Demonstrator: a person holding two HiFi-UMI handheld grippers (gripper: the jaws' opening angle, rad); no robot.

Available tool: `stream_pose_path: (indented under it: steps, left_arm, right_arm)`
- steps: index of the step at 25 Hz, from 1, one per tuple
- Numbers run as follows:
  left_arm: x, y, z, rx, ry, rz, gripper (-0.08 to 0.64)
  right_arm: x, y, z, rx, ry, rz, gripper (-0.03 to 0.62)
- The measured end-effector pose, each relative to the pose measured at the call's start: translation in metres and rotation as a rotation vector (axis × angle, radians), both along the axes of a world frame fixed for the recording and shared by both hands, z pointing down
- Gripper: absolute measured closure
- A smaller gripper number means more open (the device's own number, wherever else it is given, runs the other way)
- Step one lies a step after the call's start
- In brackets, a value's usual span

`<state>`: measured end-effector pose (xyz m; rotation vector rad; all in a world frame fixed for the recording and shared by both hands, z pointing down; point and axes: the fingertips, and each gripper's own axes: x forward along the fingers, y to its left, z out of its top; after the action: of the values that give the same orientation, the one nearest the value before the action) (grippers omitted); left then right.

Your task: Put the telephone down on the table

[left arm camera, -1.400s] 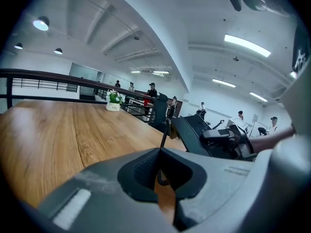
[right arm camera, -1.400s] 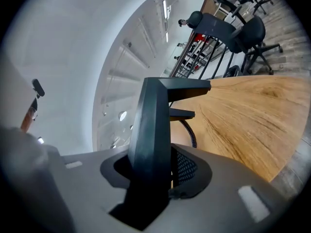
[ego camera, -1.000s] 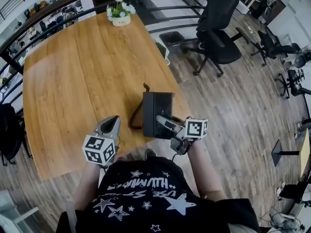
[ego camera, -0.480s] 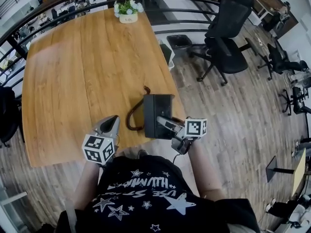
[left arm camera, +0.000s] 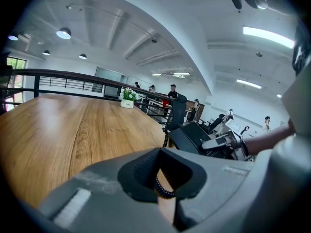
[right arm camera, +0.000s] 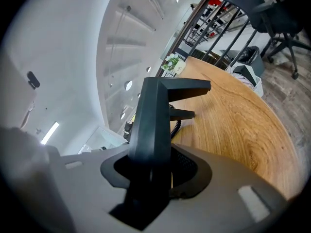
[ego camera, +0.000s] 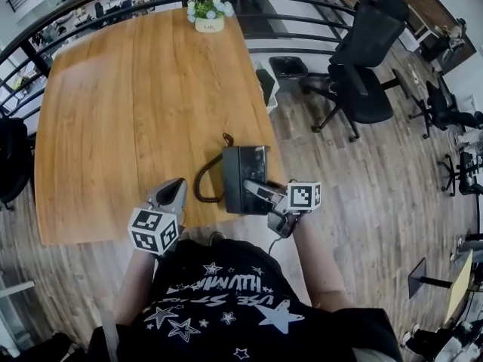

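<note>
Pale wood fills most of the head view: a broad table (ego camera: 113,127) with a small potted plant (ego camera: 209,23) at its far edge, a dark railing behind it, and office chairs (ego camera: 366,89) on the plank floor to the right. The black telephone (ego camera: 243,173) is at the table's near right corner, close to the edge, with its coiled cord (ego camera: 202,188) looping out to the left over the wood. The right gripper (ego camera: 255,191) is clamped on the telephone's near side, and its own view shows the black body wedged between the jaws. Whether the base is fully resting on the wood or a little above it cannot be told from these views. The left gripper (ego camera: 172,193) sits just beside the cord at the near edge, with its jaws drawn together on nothing. The main risk is how close the telephone is to the corner. If the right gripper lets go while the base is tilted or partly over the edge, the telephone could tip and fall to the floor. Pulling the jaws back before they have opened wide enough could drag the telephone off the same way. The left gripper could also catch the cord and tug the set sideways.
</note>
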<state>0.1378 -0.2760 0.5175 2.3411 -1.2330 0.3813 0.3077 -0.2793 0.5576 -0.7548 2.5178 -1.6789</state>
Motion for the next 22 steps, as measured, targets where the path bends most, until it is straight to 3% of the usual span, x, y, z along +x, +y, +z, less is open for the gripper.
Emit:
stream_pose_path:
  steps: [8,15,22]
  left_arm:
    - [0.004,0.002,0.001,0.003,-0.015,-0.017,0.557]
    - [0.004,0.007,-0.003,0.006,-0.025,-0.015,0.557]
    - [0.003,0.014,-0.001,-0.004,-0.033,-0.005,0.557]
  right_arm:
    - [0.007,-0.001,0.007,0.043,0.052,-0.090,0.431]
    - [0.014,-0.003,0.010,0.056,0.057,-0.124,0.433]
    - [0.020,-0.004,0.016,0.045,0.126,-0.148,0.413]
